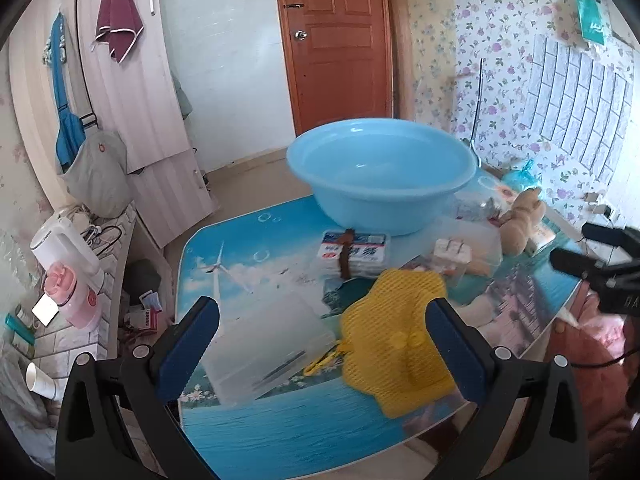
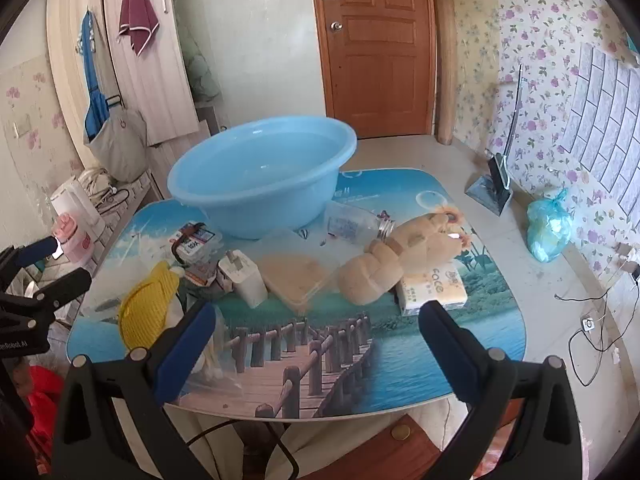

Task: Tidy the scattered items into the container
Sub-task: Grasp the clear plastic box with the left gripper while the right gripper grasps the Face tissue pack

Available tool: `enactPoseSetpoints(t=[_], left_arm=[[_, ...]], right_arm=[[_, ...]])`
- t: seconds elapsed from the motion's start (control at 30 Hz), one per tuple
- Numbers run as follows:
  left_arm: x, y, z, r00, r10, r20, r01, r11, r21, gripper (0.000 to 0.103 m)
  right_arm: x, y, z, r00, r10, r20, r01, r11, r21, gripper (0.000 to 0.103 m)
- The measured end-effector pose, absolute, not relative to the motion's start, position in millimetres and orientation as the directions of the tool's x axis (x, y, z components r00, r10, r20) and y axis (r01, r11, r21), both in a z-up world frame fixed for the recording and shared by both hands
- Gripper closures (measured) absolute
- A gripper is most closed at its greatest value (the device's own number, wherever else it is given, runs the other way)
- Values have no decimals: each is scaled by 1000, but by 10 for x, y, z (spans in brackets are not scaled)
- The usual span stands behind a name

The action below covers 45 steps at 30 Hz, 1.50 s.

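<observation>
We see a light blue basin [image 2: 262,172], the container, at the far side of a small table [image 2: 460,360] printed with sea and boardwalk scenes. It looks empty.

Scattered on the near side of it lie a yellow mesh pad [image 1: 396,332], a clear box [image 1: 266,346], a banded packet [image 1: 354,254], a white charger [image 2: 242,278], a tan pad in clear wrap [image 2: 296,278], a toppled clear bottle [image 2: 356,226], a plush toy [image 2: 400,256] and a tissue pack [image 2: 434,290].

Our left gripper [image 1: 322,348] hovers low over the near left of the table, jaws spread wide and empty, with the clear box and part of the yellow pad between them. Our right gripper [image 2: 316,350] hangs over the near edge, also wide open and holding nothing.

We judge the tidying has barely begun: nothing is in the basin yet. The next move likely calls for lowering the left gripper onto the yellow pad, closing, then carrying it far to the basin.

The tissue pack reads "FACE"; the packet's print is too small to read.
</observation>
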<state>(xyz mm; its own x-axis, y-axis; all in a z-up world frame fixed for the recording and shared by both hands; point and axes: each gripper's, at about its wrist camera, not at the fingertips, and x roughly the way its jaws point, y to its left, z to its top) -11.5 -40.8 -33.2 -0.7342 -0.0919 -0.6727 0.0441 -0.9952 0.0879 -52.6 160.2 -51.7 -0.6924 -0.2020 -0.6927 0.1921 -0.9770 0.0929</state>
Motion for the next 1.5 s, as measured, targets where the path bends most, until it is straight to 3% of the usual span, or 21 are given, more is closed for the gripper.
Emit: enactPoseSetpoints(t=[0.73,1.27,1.5], left_arm=[[-148,-1281,-1049,-625,-137,-769,129,-989,71,0],[-558,-1207,-1309,-601,-68,-796,24,-997,67,0],[-688,-1228,-1351,-559,9,-829,4,-1000,-13,0]], right_arm=[[-615,1550,-733,-653,-164,-739,164,-984,74,3],[-714,1611,-829,-618,-94,-780,111,-993,31,5],[-807,1808,-885,-610,-36,-792,45,-999,11,9]])
